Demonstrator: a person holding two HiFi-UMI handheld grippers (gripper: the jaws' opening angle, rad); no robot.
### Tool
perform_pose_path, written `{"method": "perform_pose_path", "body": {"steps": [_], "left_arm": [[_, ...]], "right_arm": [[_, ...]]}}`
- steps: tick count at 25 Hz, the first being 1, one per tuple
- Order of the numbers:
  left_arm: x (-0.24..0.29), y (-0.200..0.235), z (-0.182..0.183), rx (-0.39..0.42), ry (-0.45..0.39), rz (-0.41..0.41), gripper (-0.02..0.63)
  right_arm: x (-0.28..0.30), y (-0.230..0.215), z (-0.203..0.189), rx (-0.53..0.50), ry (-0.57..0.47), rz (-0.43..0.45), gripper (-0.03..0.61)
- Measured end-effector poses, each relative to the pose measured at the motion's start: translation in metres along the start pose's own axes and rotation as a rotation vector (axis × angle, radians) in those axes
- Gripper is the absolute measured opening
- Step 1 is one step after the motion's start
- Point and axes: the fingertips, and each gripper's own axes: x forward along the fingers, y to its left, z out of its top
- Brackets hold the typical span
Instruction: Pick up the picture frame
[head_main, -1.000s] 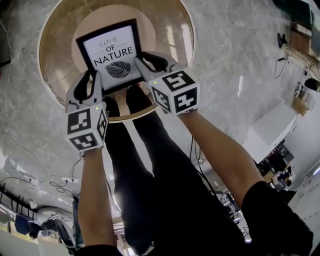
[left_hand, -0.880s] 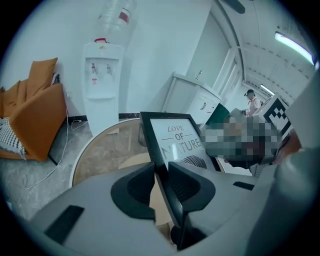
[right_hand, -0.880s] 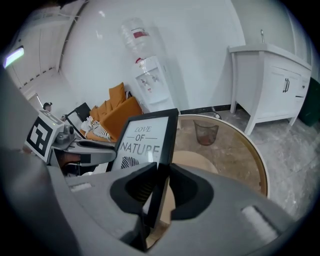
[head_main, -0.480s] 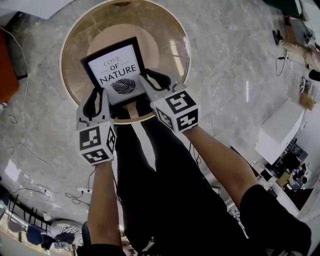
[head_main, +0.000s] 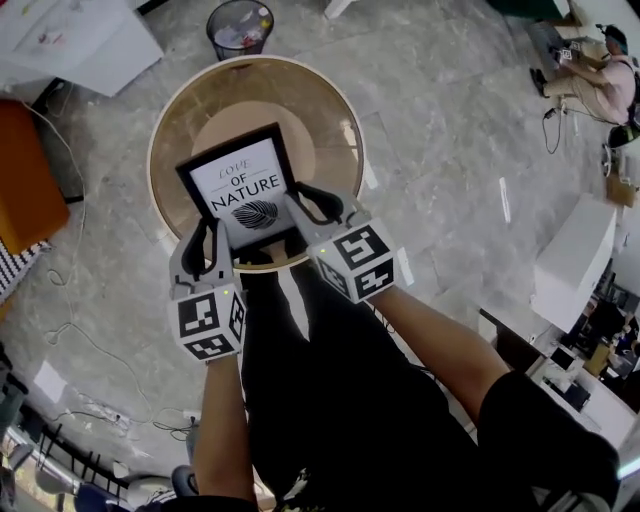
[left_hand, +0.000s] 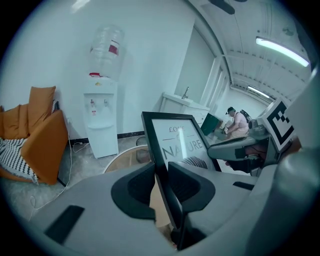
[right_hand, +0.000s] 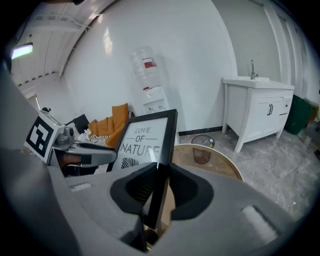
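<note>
A black picture frame (head_main: 243, 186) with a white print reading "LOVE OF NATURE" is held up in the air above the round wooden table (head_main: 330, 110). My left gripper (head_main: 217, 236) is shut on the frame's lower left edge, and my right gripper (head_main: 305, 212) is shut on its lower right edge. In the left gripper view the frame (left_hand: 172, 141) stands upright between the dark pads (left_hand: 185, 186), with the other gripper at its far side. The right gripper view shows the frame (right_hand: 145, 141) pinched edge-on between the pads (right_hand: 185, 192).
A wire waste bin (head_main: 238, 26) stands beyond the table, an orange sofa (head_main: 28, 185) at the left, a white cabinet (head_main: 75, 40) at the top left. A water dispenser (left_hand: 101, 115) and a white sink unit (right_hand: 257, 107) line the wall. A person (head_main: 600, 80) sits at the far right. Cables cross the marble floor.
Both grippers have lifted the frame well up off the table; the table and floor now look smaller and farther below. The grip on both edges is unchanged.
</note>
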Motion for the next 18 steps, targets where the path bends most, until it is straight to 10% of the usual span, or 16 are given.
{"method": "perform_pose_path", "body": {"steps": [10, 15, 18], "left_arm": [[-0.056, -0.024, 0.067, 0.117, -0.072, -0.033, 0.095], [0.095, 0.058, -0.136, 0.111, -0.012, 0.027, 0.094], [0.121, 0.071, -0.163, 0.118, -0.042, 0.045, 0.092]], "right_arm": [[-0.062, 0.021, 0.053, 0.011, -0.09, -0.024, 0.075], [0.123, -0.017, -0.147, 0.089, -0.089, 0.016, 0.075], [0.153, -0.026, -0.173, 0.093, -0.128, 0.023, 0.074]]}}
